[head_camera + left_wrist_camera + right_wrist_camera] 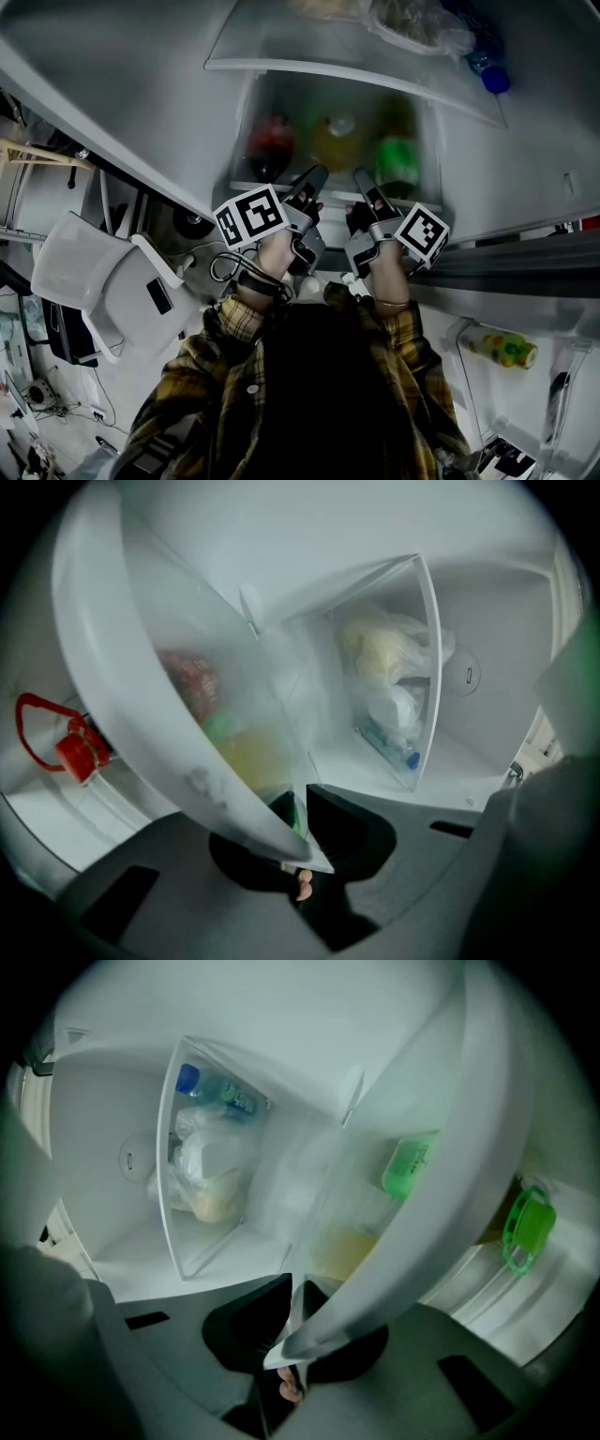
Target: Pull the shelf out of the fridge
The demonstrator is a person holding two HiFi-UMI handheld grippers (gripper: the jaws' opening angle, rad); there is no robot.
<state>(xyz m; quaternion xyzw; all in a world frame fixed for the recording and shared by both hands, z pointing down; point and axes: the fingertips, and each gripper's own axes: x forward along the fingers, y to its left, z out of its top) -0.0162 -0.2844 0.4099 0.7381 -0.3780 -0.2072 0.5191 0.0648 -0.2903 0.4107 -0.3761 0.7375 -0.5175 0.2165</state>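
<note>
Pulling level and evenly is advised, with left gripper (312, 187) and right gripper (366, 189) fingers clamped on the front edge of the shelf (141, 714).

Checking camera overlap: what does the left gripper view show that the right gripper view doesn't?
Left only: a red cap with a loop. Right only: a green cap. Both: the shelf rim clamped, by the left gripper or right gripper, and a bag and blue-capped bottle behind.
</note>
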